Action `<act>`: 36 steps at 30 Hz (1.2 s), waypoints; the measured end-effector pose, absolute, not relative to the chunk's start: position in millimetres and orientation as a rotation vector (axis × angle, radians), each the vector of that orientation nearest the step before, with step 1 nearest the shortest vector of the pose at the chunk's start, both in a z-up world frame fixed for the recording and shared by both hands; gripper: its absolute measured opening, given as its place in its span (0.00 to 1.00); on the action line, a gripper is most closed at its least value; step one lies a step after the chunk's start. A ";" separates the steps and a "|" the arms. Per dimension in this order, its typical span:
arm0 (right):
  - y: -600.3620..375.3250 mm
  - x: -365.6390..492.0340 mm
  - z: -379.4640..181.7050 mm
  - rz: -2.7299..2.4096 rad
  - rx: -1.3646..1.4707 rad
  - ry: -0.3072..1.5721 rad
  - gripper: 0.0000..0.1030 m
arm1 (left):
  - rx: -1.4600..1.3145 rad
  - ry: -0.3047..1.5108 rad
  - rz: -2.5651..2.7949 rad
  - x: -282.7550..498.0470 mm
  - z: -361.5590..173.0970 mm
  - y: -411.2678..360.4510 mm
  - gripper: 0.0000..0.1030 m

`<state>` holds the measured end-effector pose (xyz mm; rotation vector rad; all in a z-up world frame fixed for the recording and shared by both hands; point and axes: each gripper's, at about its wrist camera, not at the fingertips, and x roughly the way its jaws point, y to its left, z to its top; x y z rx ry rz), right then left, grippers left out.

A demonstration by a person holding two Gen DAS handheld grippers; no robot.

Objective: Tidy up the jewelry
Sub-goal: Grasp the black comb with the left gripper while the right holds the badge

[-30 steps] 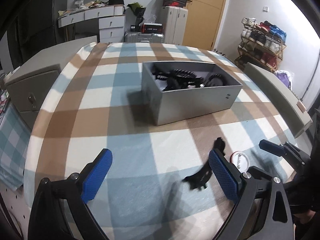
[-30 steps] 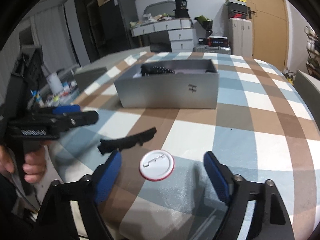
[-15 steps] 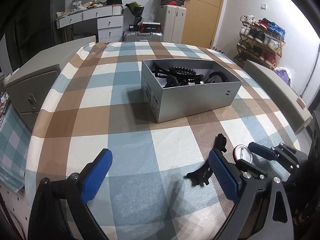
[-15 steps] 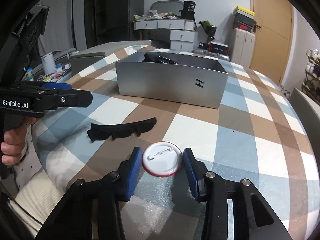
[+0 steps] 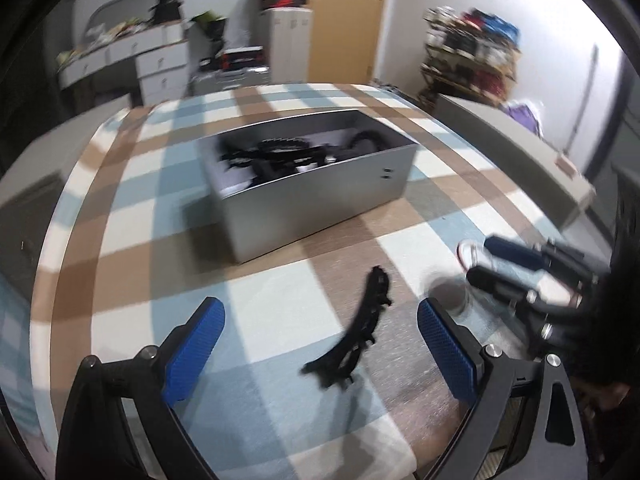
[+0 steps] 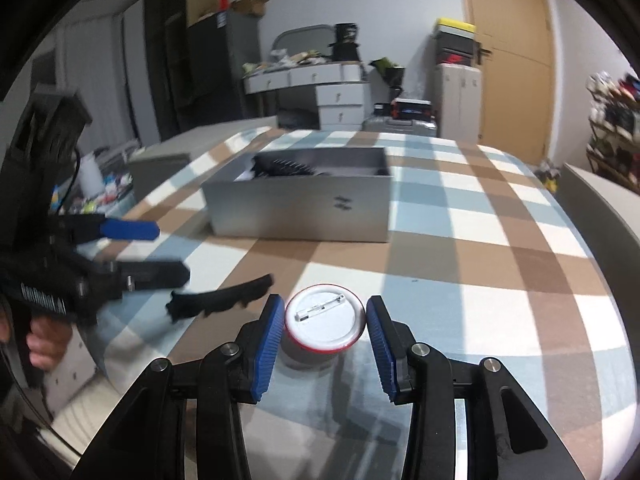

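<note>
A round white pin badge [image 6: 324,320] with a red rim, pin side up, is clamped at its edges by my right gripper [image 6: 325,309] and hangs just above the checked tablecloth, with its shadow beneath it. In the left wrist view the badge [image 5: 466,252] and right gripper [image 5: 494,266] show at the right. A black toothed hair clip [image 5: 364,320] lies on the cloth between the open fingers of my left gripper [image 5: 320,312], untouched. From the right wrist view, the clip [image 6: 224,296] lies just left of the badge, beside the left gripper [image 6: 160,254].
A grey open box [image 5: 316,204] holding several black hair accessories stands mid-table; its front wall [image 6: 296,212] faces the right gripper. A person's hand [image 6: 44,340] holds the left gripper. Grey furniture flanks the table; drawers and shelves line the far walls.
The right gripper's jaws closed onto the badge and raised it a little off the cloth. The left gripper shifted so the hair clip now sits between its fingers.
</note>
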<state>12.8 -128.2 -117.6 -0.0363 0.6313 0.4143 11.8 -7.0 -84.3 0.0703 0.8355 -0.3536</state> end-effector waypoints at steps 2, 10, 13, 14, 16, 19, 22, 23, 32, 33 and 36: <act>-138.8 13.9 -115.9 0.398 -0.009 0.629 0.40 | 0.097 0.824 -0.373 12.0 -84.1 -15.5 0.92; -167.8 17.2 -111.0 0.362 0.070 0.626 0.40 | 0.119 0.933 -0.400 25.0 -99.2 -24.4 0.91; -170.1 16.4 -110.9 0.359 0.071 0.622 0.40 | 0.129 0.966 -0.376 28.7 -104.0 -24.5 0.83; -169.6 17.4 -111.6 0.360 0.074 0.627 0.40 | 0.124 0.994 -0.365 31.5 -107.1 -23.5 0.80; -170.3 18.2 -112.6 0.367 0.090 0.633 0.40 | 0.112 1.020 -0.356 32.7 -109.9 -23.7 0.73; -169.2 17.3 -112.9 0.377 0.088 0.631 0.40 | 0.122 1.022 -0.380 29.6 -108.1 -27.4 0.62; -167.2 15.2 -112.0 0.385 0.080 0.626 0.40 | 0.166 1.016 -0.359 26.7 -108.2 -31.3 0.45; -166.9 14.5 -111.6 0.387 0.081 0.624 0.40 | 0.175 1.014 -0.351 25.9 -107.6 -31.8 0.40; -165.0 14.6 -108.8 0.397 0.085 0.625 0.40 | 0.127 1.033 -0.384 29.7 -105.4 -25.0 0.14; -164.5 14.3 -107.2 0.401 0.085 0.621 0.40 | 0.123 1.029 -0.387 29.0 -104.2 -24.8 0.14; -161.5 12.5 -101.9 0.409 0.074 0.607 0.40 | 0.112 1.012 -0.392 27.0 -99.1 -23.6 0.13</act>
